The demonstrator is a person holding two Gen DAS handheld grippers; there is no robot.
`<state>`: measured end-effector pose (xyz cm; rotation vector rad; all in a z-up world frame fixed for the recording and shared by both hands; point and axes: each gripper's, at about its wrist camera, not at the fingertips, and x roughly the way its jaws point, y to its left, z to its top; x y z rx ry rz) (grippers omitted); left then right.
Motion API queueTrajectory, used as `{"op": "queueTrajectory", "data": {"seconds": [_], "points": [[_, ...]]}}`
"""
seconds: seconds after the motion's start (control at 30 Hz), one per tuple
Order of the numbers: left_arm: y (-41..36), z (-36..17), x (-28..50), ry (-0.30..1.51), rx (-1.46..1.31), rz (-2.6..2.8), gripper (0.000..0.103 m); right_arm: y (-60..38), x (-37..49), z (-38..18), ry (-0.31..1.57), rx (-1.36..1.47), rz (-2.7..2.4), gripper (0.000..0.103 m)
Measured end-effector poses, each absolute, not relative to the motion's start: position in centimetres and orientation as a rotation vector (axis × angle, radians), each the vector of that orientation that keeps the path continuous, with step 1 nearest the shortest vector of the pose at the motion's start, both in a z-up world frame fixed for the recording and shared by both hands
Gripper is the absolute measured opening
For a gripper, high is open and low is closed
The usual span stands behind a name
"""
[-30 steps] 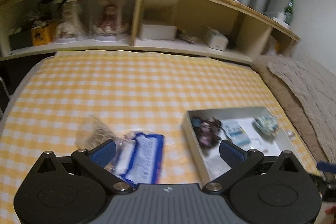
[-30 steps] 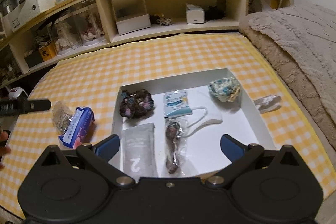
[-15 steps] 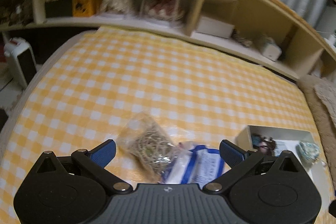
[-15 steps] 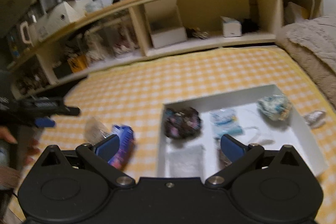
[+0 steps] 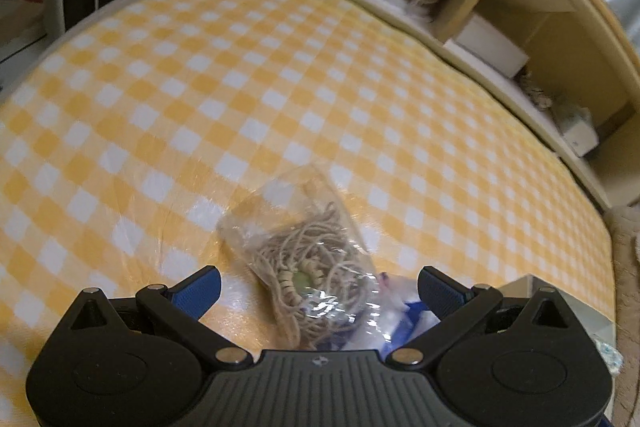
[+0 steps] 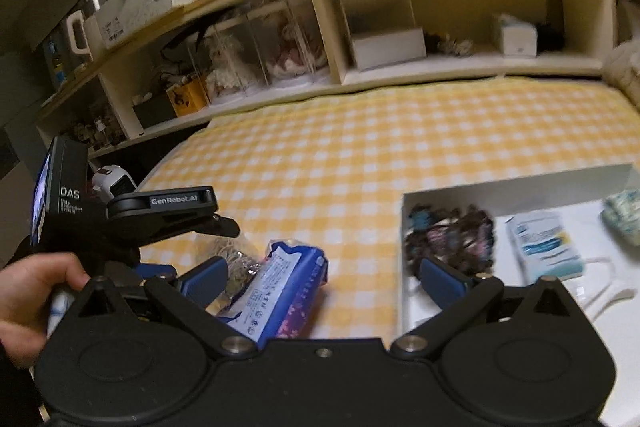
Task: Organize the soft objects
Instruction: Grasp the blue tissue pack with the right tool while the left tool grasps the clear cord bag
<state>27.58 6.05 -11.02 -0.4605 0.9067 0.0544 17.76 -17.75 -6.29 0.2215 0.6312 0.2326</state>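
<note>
Jaws of left gripper [image 5: 319, 281] standing wide open over clear bag of cord [image 5: 308, 263] | right gripper [image 6: 323, 277] jaws gaping, holding nothing | bag lying on checked surface [image 5: 280, 107], touching blue tissue pack [image 6: 280, 291] | white tray [image 6: 520, 183] sitting right.

Both tools: black plastic frames w/ round discs each side, silver screws at the pivots, blue ribbed fingertip pads. Left tool [image 5: 319, 281] has a grey ribbed centre plate w/ small logo; side-on [image 6: 176, 223] it reads "GenRobot.AI", w/ a "DAS" block + lit screen. Right tool [image 6: 323, 271] all black. Hand [image 6: 38, 297] on the grip.
</note>
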Motion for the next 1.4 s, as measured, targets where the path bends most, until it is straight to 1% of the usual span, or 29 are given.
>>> {"op": "queueTrajectory", "data": {"seconds": [0.13,0.27,0.47,0.63,0.77,0.8,0.83,0.87,0.9,0.93,0.97,1.0,1.03,1.1,1.23,1.33,1.4], "points": [[6.0,-12.7,28.5,0.93,-0.471,0.081,0.103,-16.0,19.3,-7.8,0.65,0.189,0.243,0.103],[5.6,-13.9,29.1,0.96,-0.414,0.084,0.103,-14.0,20.2,-9.2,0.665,0.148,0.276,0.103],[6.0,-13.5,28.9,0.991,-0.38,0.085,0.103,-12.2,21.9,-11.7,0.747,0.165,0.342,0.103],[5.7,-12.9,28.1,1.022,-0.251,0.084,0.103,-11.6,22.6,-13.1,0.785,0.191,0.364,0.103],[5.6,-11.7,27.4,0.995,-0.223,0.083,0.103,-11.9,23.0,-13.3,0.787,0.214,0.381,0.102],[5.7,-11.4,27.4,0.987,-0.226,0.074,0.103,-12.2,23.1,-13.2,0.787,0.228,0.383,0.097],[5.6,-11.2,27.3,0.981,-0.228,0.063,0.103,-12.5,23.2,-13.1,0.785,0.245,0.384,0.089],[5.5,-11.0,27.4,0.974,-0.229,0.051,0.103,-12.9,23.3,-12.9,0.785,0.264,0.385,0.087],[5.4,-10.9,27.7,0.971,-0.228,0.042,0.103,-13.2,23.4,-12.8,0.789,0.279,0.384,0.082],[5.2,-10.9,27.9,0.966,-0.227,0.036,0.103,-13.5,23.6,-12.7,0.794,0.292,0.381,0.075],[5.1,-10.9,28.2,0.965,-0.226,0.033,0.103,-13.7,23.6,-12.6,0.8,0.302,0.381,0.072],[5.1,-11.0,28.4,0.968,-0.229,0.032,0.103,-13.8,23.6,-12.5,0.806,0.307,0.387,0.065],[5.1,-11.1,28.6,0.972,-0.239,0.031,0.103,-13.9,23.5,-12.5,0.812,0.311,0.391,0.06],[5.3,-11.8,28.8,0.983,-0.284,0.033,0.103,-13.9,23.4,-12.4,0.826,0.324,0.397,0.057],[5.9,-13.4,29.1,1.01,-0.392,0.078,0.103,-13.9,23.5,-12.7,0.866,0.394,0.394,0.057],[5.7,-13.6,28.9,0.997,-0.395,0.099,0.101,-13.8,23.6,-13.1,0.902,0.411,0.369,0.057],[5.7,-13.6,28.9,0.988,-0.405,0.11,0.093,-13.9,23.4,-13.5,0.943,0.449,0.345,0.057]]}}
